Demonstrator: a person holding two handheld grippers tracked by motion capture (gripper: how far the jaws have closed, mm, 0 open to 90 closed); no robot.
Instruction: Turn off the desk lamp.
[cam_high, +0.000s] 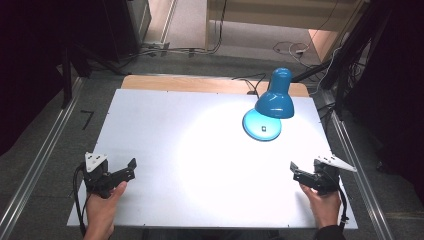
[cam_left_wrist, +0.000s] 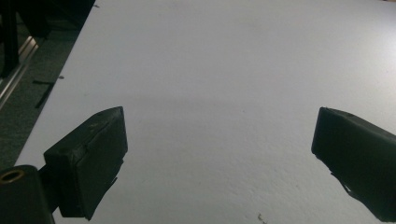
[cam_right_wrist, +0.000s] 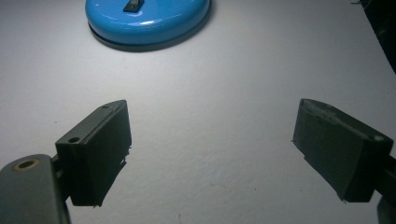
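A blue desk lamp (cam_high: 274, 100) stands lit at the back right of the white table (cam_high: 165, 125), its round base (cam_high: 262, 125) carrying a small black switch (cam_right_wrist: 132, 5). The base (cam_right_wrist: 147, 21) lies ahead of my right gripper (cam_right_wrist: 212, 140), which is open with nothing between its jaws. In the high view that right gripper (cam_high: 296, 171) is held low at the front right. My left gripper (cam_high: 131, 169) sits at the front left, also open and empty; its own view has the left gripper (cam_left_wrist: 219, 144) over bare table.
The lamp throws a bright pool of light on the middle of the table. Metal rails (cam_high: 35, 170) run along both sides of the table. Cables (cam_high: 290, 49) lie on the floor behind it, and the lamp's cord (cam_high: 250, 80) leads off the back edge.
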